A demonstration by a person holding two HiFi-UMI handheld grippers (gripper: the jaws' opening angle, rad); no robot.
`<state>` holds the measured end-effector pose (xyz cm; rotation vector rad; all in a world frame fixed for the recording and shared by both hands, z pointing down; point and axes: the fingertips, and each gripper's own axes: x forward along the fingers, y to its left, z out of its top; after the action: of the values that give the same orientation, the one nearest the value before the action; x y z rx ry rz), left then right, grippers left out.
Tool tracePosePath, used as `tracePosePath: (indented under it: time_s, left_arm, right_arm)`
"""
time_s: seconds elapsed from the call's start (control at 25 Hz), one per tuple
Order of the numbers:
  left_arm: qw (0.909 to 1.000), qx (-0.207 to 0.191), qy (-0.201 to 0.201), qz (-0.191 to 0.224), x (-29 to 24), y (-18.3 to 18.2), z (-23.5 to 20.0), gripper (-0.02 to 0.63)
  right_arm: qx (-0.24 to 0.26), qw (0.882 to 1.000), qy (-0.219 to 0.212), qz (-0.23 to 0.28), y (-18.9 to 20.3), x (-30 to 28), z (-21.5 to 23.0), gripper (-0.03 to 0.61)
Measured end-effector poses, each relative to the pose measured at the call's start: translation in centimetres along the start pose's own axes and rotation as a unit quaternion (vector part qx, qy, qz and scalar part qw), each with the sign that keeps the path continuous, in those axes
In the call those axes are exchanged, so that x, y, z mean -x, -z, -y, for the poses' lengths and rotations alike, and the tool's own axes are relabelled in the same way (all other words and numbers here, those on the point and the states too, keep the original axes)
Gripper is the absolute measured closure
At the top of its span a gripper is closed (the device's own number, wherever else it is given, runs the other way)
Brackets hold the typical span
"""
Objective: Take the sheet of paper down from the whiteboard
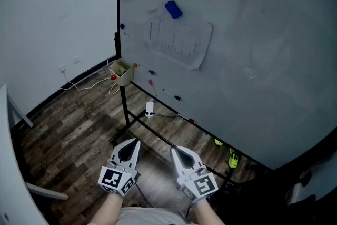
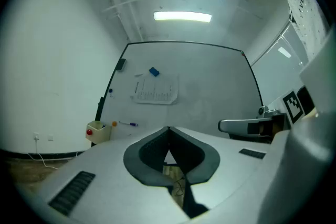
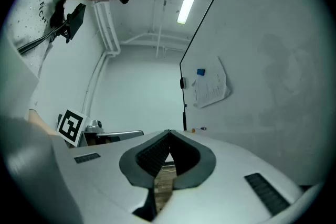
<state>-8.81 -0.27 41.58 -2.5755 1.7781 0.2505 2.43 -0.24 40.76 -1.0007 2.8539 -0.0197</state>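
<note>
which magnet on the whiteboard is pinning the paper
The big blue magnet at the sheet of paper's top edge. The small dark-blue one near the whiteboard's left edge and the orange one lower down sit clear of the sheet.

We find the whiteboard [image 1: 263, 60], upper right of the head view, smooth and faintly glossy, with grey smudges. Its dark stand [image 1: 126, 108] looks like painted metal. The sheet of paper [image 1: 179, 41] is thin and matt, and its lower edge curls. The floor [image 1: 73, 129], lower left, shows wood-grain planks with a low sheen. The left gripper [image 1: 135, 141] and right gripper [image 1: 174, 149] have smooth, matt, pale plastic shells. Their inner pads [image 2: 153, 153] are dark, ribbed and rubber-like.
</note>
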Motion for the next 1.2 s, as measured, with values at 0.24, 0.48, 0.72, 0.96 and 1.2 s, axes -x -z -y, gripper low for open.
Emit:
tracePosePath:
  time_s: [0.24, 0.48, 0.72, 0.96, 1.2]
  left_arm:
    - [1.0, -0.002, -0.007, 0.004, -0.2, -0.4, -0.1, 0.6]
    - [0.9999, 0.001, -0.013, 0.007, -0.8, -0.6, 0.1, 0.6]
    - [0.9998, -0.003, -0.018, 0.009, -1.6, -0.5, 0.1, 0.6]
    - [0.9999, -0.006, -0.007, 0.01, -2.8, -0.7, 0.4, 0.6]
    - [1.0, 0.001, -0.002, 0.005, -4.7, -0.2, -0.5, 0.6]
  right_arm:
    - [0.005, 1.0, -0.004, 0.003, -0.4, -0.1, 0.0, 0.561]
    - [0.01, 1.0, -0.01, 0.009, -0.8, -0.2, 0.4, 0.561]
    - [0.002, 1.0, -0.016, 0.003, -0.3, -0.5, 1.3, 0.56]
    - [-0.014, 1.0, -0.021, 0.0, 0.0, -1.5, 2.0, 0.56]
    - [-0.019, 1.0, -0.024, -0.003, 0.4, -2.8, 3.2, 0.56]
